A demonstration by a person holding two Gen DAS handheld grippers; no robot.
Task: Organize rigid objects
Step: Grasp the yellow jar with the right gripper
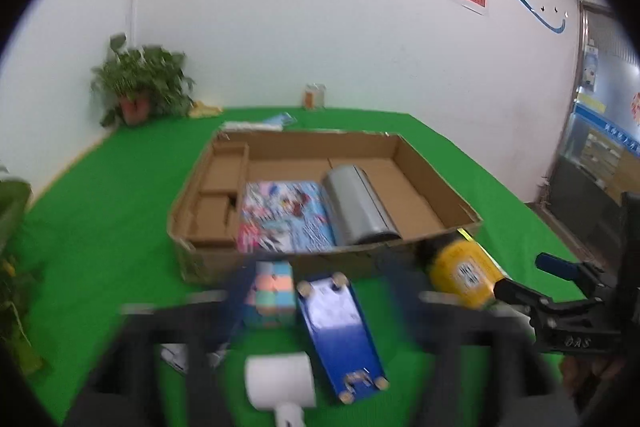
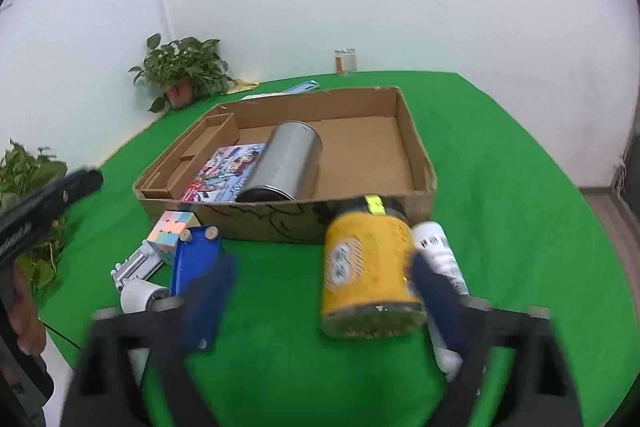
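Green cloth covers the table (image 2: 500, 163), with the cardboard box (image 2: 416, 155) ahead of both tools. Right gripper (image 2: 320, 287) is spread wide and empty, the yellow jar (image 2: 368, 267) lying just inside its right finger; centre on it before squeezing. Left gripper (image 1: 320, 291), equally spread, frames the blue case (image 1: 340, 331).

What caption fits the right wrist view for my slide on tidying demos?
Open right gripper above the green table, facing a yellow jar lying before a cardboard box holding a steel cylinder.
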